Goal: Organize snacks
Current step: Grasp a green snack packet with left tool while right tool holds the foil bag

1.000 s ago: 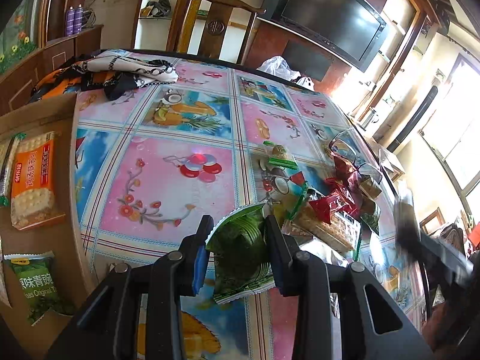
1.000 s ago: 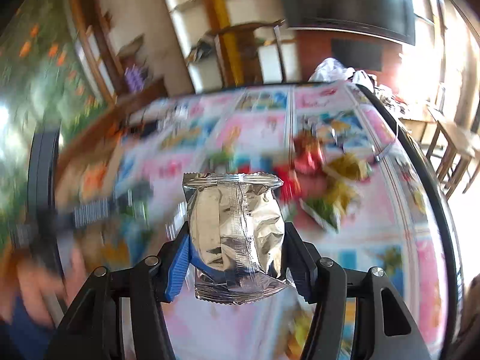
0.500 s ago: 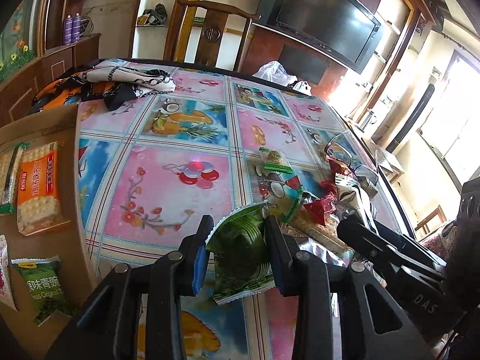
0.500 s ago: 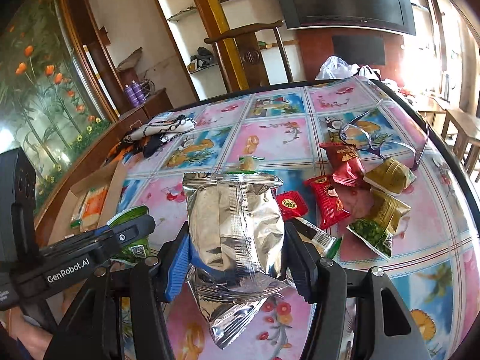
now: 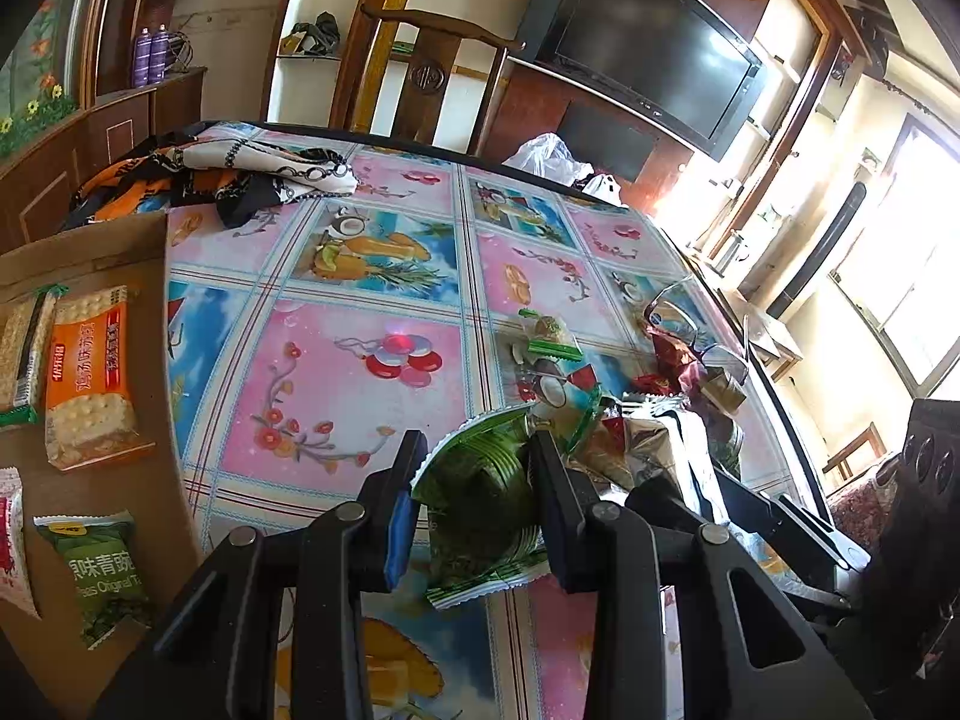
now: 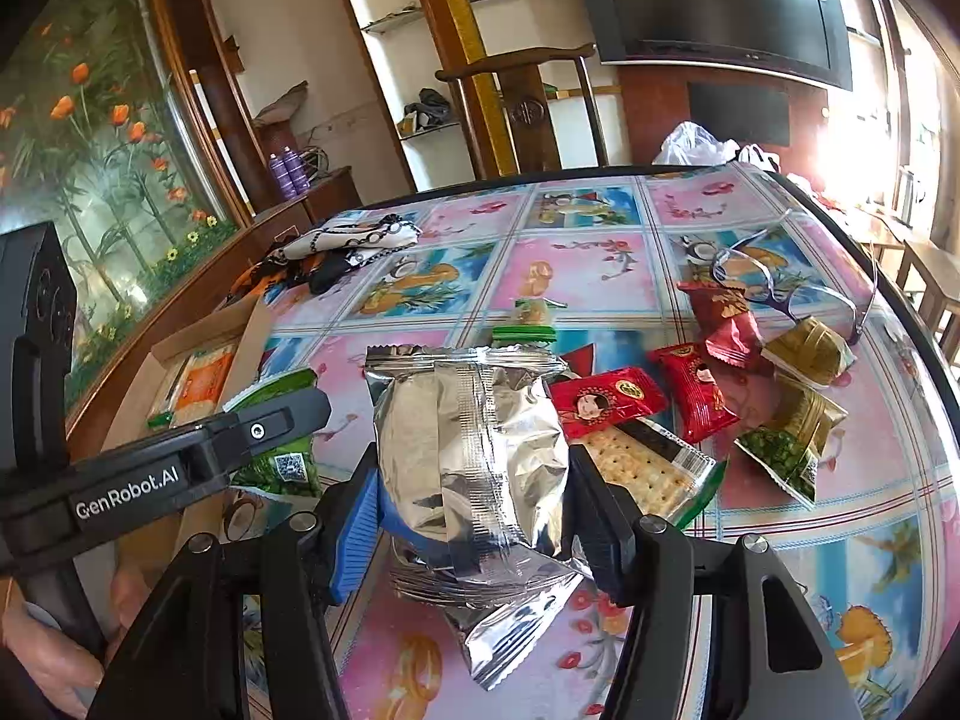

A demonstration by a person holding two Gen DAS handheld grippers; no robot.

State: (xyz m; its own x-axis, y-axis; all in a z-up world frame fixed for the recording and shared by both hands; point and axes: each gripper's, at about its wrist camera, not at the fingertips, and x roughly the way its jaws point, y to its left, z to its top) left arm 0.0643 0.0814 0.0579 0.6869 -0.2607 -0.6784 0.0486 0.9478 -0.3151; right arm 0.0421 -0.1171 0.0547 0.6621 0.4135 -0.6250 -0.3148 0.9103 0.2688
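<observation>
You are in a home living or dining room: a table (image 5: pixel 372 324) with a fruit-print cloth, a wooden chair (image 5: pixel 429 69) at its far edge, a television (image 5: pixel 651 42) on the wall, open shelves (image 6: pixel 420 30), and a flower mural (image 6: pixel 78 120).

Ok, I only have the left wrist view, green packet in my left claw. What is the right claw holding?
Observer: The right claw is shut on a silver foil packet, seam side facing its camera.
Operator: How many red packets are loose?
Observer: Three red packets, lying to the right of that claw.
Operator: Anything on the far side of my green packet?
Observer: The green packet shows a QR code there.
</observation>
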